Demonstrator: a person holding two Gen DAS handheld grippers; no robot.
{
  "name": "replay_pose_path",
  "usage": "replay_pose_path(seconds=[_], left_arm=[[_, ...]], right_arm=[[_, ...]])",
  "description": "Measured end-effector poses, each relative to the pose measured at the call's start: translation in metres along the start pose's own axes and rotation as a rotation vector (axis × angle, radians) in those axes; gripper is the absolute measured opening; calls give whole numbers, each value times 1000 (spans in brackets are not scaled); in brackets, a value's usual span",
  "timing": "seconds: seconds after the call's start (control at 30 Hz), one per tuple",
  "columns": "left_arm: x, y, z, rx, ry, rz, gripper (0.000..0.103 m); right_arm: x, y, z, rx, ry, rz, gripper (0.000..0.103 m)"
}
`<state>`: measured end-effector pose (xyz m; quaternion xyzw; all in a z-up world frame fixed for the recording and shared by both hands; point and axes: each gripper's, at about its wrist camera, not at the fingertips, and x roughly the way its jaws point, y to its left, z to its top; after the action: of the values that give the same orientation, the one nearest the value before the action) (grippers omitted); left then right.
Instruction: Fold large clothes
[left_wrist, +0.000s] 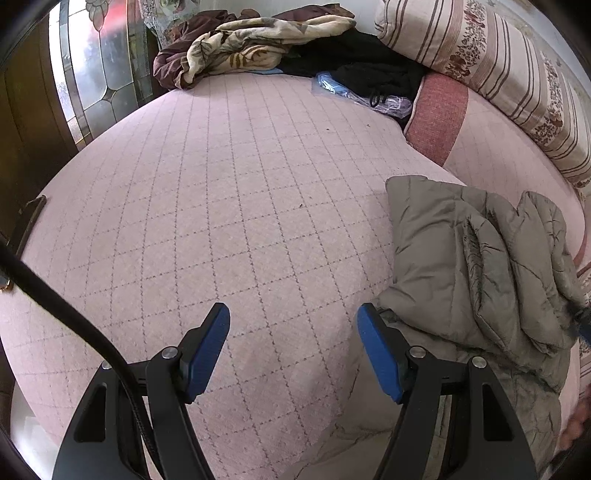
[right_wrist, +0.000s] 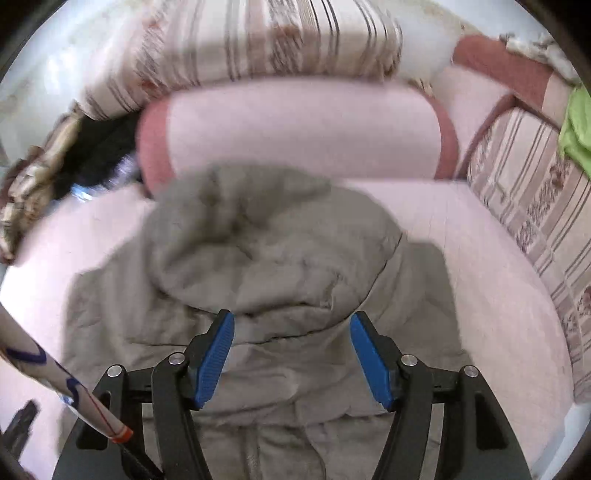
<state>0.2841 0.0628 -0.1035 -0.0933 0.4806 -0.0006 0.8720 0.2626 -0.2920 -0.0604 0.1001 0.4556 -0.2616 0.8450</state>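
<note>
We see the grey-brown padded jacket (right_wrist: 266, 266) lying on the pink quilted bed (left_wrist: 221, 192), its long axis running away from us toward the pillows. Our left tongs (left_wrist: 293, 347) and right tongs (right_wrist: 291, 350) both gape, gripping nothing.

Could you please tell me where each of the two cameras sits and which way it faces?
Left wrist: on the left hand-held gripper, angled down over the pink quilted bed cover; open blue fingers show, jacket at right.
Right wrist: on the right hand-held gripper, angled down at the grey padded jacket; open fingers show.
Shared: jacket, bed cover, striped floral bedding.
</note>
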Motion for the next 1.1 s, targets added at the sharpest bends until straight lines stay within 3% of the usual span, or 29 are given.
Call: replay_pose_path(seconds=[0.1, 0.27, 0.4, 0.47, 0.6, 0.8, 0.9, 1.1], left_arm=[[0, 1, 2, -1, -7, 1, 70], [3, -1, 1, 12, 2, 5, 70], [1, 1, 1, 7, 1, 7, 70], [2, 3, 2, -5, 4, 10, 70], [4, 4, 0, -7, 12, 14, 70], [1, 2, 1, 11, -13, 40, 70], [1, 3, 0, 12, -7, 35, 70], [-4, 0, -2, 30, -24, 56, 70]], right_arm=[[38, 1, -20, -7, 76, -14, 70], [37, 7, -22, -62, 66, -52, 74], [-16, 18, -15, -54, -86, -24, 69], [-32, 29, -16, -70, -115, 16, 69], [-20, 60, -19, -129, -66, 74, 69], [31, 79, -29, -138, 18, 13, 74], [16, 71, -24, -123, 16, 38, 75], [-41, 4, -37, -69, -26, 114, 75]])
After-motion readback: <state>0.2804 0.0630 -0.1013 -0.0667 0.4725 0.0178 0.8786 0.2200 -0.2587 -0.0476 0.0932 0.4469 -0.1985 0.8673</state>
